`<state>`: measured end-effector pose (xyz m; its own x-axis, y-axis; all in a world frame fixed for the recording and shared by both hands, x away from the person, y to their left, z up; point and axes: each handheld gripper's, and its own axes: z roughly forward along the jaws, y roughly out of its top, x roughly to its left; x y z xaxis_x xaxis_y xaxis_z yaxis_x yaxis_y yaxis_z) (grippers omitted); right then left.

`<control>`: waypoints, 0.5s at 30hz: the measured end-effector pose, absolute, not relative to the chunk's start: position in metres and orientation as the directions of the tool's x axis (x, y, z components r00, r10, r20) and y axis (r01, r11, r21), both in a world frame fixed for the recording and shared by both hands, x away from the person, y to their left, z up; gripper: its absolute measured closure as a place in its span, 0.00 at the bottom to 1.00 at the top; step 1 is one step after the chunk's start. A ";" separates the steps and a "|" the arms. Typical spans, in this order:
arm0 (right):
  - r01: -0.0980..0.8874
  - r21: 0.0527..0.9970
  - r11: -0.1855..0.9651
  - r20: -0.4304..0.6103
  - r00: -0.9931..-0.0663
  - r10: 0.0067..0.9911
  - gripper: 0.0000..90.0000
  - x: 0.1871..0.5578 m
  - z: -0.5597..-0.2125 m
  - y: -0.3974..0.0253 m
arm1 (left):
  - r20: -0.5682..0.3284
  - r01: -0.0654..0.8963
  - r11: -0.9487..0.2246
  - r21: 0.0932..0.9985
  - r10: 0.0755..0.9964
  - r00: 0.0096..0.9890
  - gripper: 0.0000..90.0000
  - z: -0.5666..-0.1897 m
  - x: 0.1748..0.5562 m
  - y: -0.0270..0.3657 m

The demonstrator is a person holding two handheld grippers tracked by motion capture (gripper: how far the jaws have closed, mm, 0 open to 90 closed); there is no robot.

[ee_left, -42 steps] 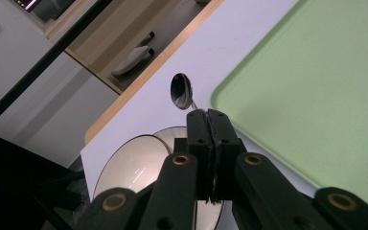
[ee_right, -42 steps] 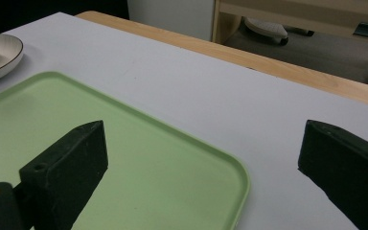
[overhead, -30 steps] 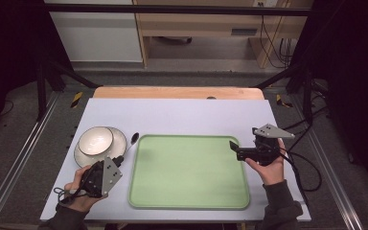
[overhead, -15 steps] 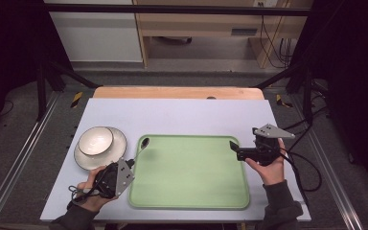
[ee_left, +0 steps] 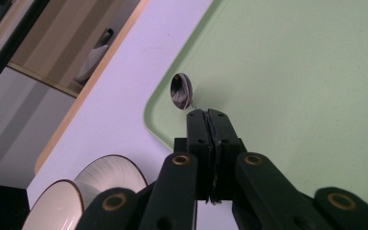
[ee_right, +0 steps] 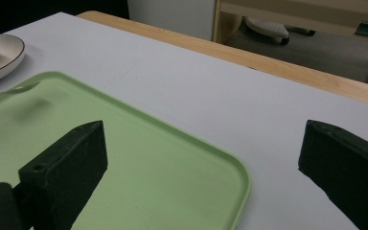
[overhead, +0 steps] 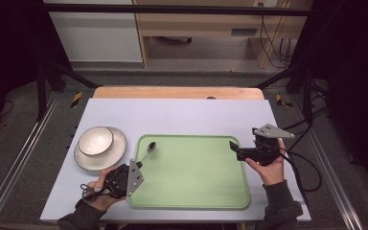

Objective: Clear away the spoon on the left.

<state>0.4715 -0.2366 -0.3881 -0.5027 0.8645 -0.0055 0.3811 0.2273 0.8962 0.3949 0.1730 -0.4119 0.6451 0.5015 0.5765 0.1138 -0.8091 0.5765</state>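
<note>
1. A spoon (overhead: 148, 149) is held by its handle in the left gripper (overhead: 136, 167), whose jaws are pressed tight together on it; in the left gripper view the spoon's bowl (ee_left: 181, 91) is seen sticking out just past the jaw tips.
2. The spoon's long axis is seen in the high view to run from the gripper up and slightly to the right, away from the person, with the bowl at the far end and the handle end in the jaws.
3. The spoon's bowl is placed over the near-left corner region of the green tray (overhead: 191, 191), close to its far-left rim; whether it touches the tray surface cannot be told.
4. No brand, label or writing can be read on the spoon, the tray or the dishes.
5. A white bowl (overhead: 96, 140) is seated on a white saucer (overhead: 117, 153) with a dark rim, just to the left of the tray on the pale table (overhead: 182, 115).
6. The right gripper (overhead: 235, 147) is held at the tray's right edge, pointing left across it; in the right gripper view its jaws are spread wide apart with nothing between them.
</note>
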 end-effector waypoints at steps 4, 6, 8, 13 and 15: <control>0.382 0.895 0.229 -0.007 -0.503 0.864 0.03 0.472 -0.389 -0.236 | 0.578 0.122 -0.821 0.558 0.490 0.652 0.99 -0.418 0.397 0.170; 0.385 0.895 0.224 0.000 -0.501 0.865 0.03 0.472 -0.389 -0.235 | 0.578 0.125 -0.824 0.553 0.487 0.655 0.99 -0.421 0.398 0.168; 0.386 0.895 0.223 0.000 -0.502 0.865 0.03 0.472 -0.389 -0.235 | 0.583 0.126 -0.831 0.542 0.480 0.656 0.99 -0.422 0.399 0.167; 0.386 0.895 0.223 0.001 -0.502 0.865 0.03 0.472 -0.389 -0.235 | 0.590 0.122 -0.837 0.533 0.471 0.655 0.99 -0.426 0.399 0.163; 0.385 0.895 0.226 -0.002 -0.502 0.865 0.03 0.472 -0.389 -0.235 | 0.596 0.120 -0.842 0.526 0.466 0.654 0.99 -0.427 0.399 0.162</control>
<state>0.4719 -0.2355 -0.3889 -0.5021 0.8648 -0.0023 0.3849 0.2259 0.8949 0.3988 0.1625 -0.4267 0.6545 0.4656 0.5957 0.1198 -0.8418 0.5263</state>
